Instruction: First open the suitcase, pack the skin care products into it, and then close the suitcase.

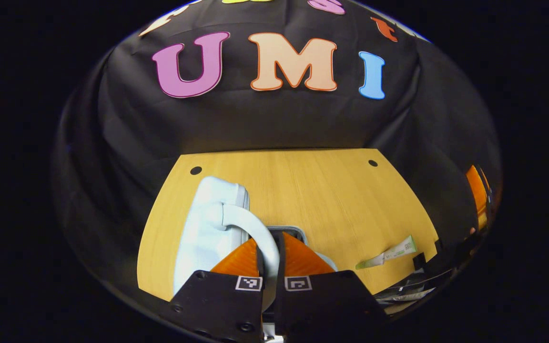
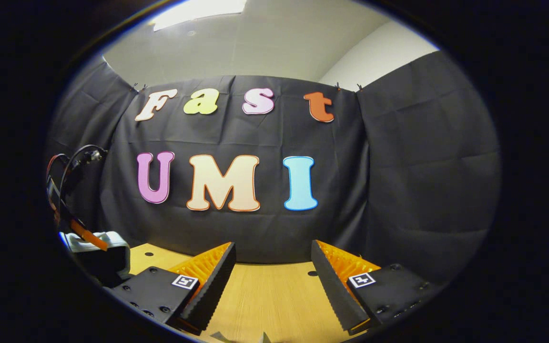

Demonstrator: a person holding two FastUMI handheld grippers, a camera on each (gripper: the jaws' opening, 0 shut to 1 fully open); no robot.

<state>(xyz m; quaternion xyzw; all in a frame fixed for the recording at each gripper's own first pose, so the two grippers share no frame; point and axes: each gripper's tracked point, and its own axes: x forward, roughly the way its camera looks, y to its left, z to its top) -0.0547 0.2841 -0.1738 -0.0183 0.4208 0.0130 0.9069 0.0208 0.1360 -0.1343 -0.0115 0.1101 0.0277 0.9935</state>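
Left gripper view: left gripper (image 1: pixel 269 264) clamped on the curved handle (image 1: pixel 250 226) of the pale blue hard-shell suitcase (image 1: pixel 208 224), on the wooden table (image 1: pixel 331 200); case looks closed or barely opened. Green-white skincare tube (image 1: pixel 389 252) unpacked. Right gripper view: right gripper (image 2: pixel 272 281) jaws apart, empty. Packing and closing remain.

1. The suitcase (image 1: pixel 208 224) is partly hidden in the left gripper view: its near end lies behind the left gripper (image 1: pixel 270 252), so whether the lid is latched cannot be told.
2. The suitcase handle (image 1: pixel 255 233) runs down between the fingers and its lower end is lost behind them.
3. The tube (image 1: pixel 389 253) carries print too small to tell.
4. Dark items (image 1: pixel 408 291) at the table's (image 1: pixel 331 200) near right corner are blurred and cut off by the edge.
5. In the right gripper view, a pale scrap (image 2: pixel 241 337) on the table is cut off at the bottom edge.
6. At the far left of the same view, the other gripper (image 2: pixel 84 236) is distorted and too dark to read.
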